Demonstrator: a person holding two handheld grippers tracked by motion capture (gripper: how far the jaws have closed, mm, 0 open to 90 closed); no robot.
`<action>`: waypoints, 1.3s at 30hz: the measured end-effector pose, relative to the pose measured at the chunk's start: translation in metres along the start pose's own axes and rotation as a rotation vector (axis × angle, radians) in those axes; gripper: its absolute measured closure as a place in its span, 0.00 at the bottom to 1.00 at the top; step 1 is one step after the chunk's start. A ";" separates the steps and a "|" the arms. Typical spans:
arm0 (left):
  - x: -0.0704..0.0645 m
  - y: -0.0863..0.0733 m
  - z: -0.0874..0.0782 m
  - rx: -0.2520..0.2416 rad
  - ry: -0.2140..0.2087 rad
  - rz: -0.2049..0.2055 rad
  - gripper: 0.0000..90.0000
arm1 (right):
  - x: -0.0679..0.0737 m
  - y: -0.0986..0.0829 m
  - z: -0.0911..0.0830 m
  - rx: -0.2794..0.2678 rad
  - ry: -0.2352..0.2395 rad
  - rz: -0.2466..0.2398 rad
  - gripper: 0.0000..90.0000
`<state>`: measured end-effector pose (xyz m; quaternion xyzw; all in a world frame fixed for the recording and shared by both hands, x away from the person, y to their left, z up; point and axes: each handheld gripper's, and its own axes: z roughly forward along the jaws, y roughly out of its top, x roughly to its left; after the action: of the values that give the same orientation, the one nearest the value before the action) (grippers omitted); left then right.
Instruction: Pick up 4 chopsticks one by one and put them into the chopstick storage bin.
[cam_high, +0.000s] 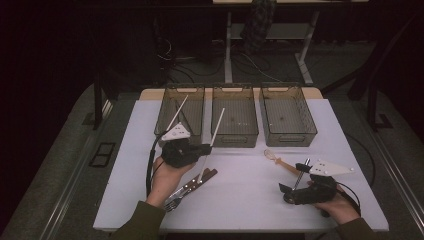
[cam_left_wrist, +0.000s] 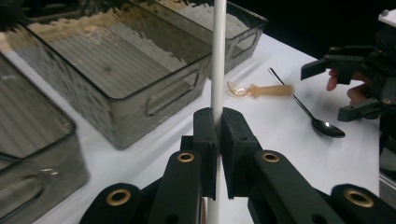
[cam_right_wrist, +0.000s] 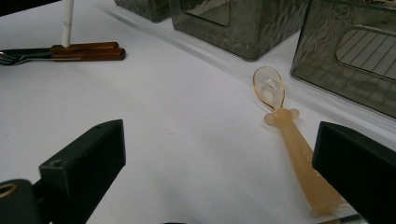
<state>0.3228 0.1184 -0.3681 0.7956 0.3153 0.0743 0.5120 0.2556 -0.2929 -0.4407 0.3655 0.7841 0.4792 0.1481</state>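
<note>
My left gripper (cam_high: 209, 148) (cam_left_wrist: 218, 126) is shut on a white chopstick (cam_high: 215, 127) (cam_left_wrist: 217, 70), which stands tilted with its lower end by two wooden-handled forks (cam_high: 192, 184) (cam_right_wrist: 86, 51). A second white chopstick (cam_high: 178, 111) leans in the left bin (cam_high: 165, 117). My right gripper (cam_high: 293, 178) (cam_right_wrist: 219, 154) is open at the right front of the table. A translucent orange spoon (cam_high: 279, 160) (cam_right_wrist: 289, 140) (cam_left_wrist: 261, 90) lies just ahead of its jaws. A metal spoon (cam_high: 299, 181) (cam_left_wrist: 308, 112) lies beside the orange spoon, between the right gripper's jaws in the high view.
Three clear grey bins stand in a row at the back of the white table (cam_high: 240, 200); the middle bin (cam_high: 235, 136) and the right bin (cam_high: 290, 137) hold nothing I can see. The table edge runs close behind both hands.
</note>
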 end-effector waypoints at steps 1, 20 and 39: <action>0.001 0.000 -0.002 -0.002 0.008 0.004 0.94 | 0.000 0.000 0.000 -0.001 0.000 0.000 0.03; 0.039 -0.001 -0.047 -0.068 0.158 -0.015 0.94 | 0.000 0.000 0.000 0.001 0.000 0.000 0.03; 0.080 0.055 -0.065 -0.151 0.222 -0.019 0.94 | -0.002 -0.001 0.002 0.005 -0.004 0.012 0.03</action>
<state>0.3811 0.1990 -0.3069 0.7388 0.3709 0.1806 0.5329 0.2576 -0.2932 -0.4422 0.3716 0.7828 0.4774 0.1460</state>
